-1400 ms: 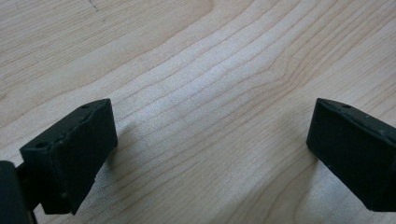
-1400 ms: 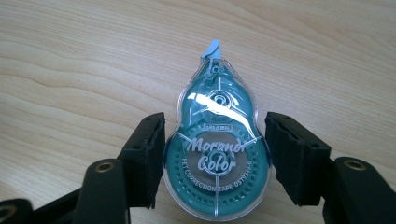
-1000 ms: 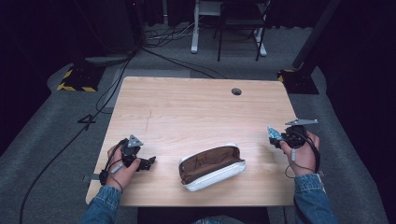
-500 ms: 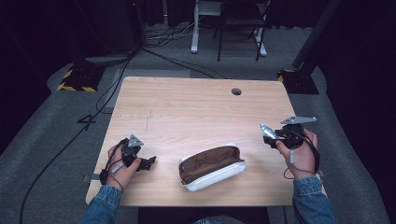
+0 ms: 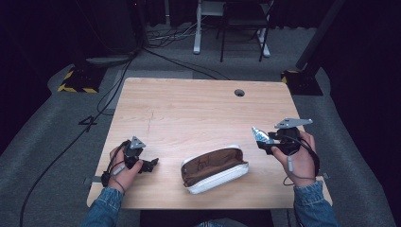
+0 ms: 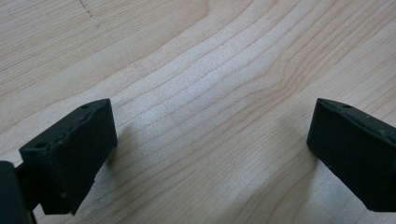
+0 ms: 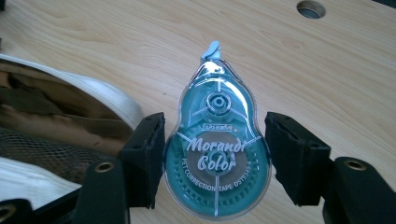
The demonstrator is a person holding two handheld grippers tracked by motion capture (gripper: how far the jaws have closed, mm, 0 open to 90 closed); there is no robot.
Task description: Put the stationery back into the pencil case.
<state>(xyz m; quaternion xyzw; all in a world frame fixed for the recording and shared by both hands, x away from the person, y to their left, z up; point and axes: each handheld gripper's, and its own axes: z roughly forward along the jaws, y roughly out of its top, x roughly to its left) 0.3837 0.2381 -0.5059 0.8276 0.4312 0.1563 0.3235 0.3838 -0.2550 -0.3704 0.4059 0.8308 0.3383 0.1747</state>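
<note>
In the high view, the right hand-held gripper [image 5: 263, 140] with the teal correction tape [image 5: 259, 135] clamped in its jaws has shifted leftward from the right edge of the frame and risen slightly, ending nearer the open pencil pouch [image 5: 215, 168] at lower centre.

A light wooden table [image 5: 198, 109] with a round cable hole [image 5: 239, 92] near its far edge stands on grey carpet [image 5: 56, 142]. Black cables [image 5: 71, 142] trail across the floor at left. In the upper middle of the frame stand white desk legs [image 5: 196, 28] and a dark chair [image 5: 243, 23]. Yellow-and-black striped bases [image 5: 78, 80] sit at upper left; the surroundings are dark.
</note>
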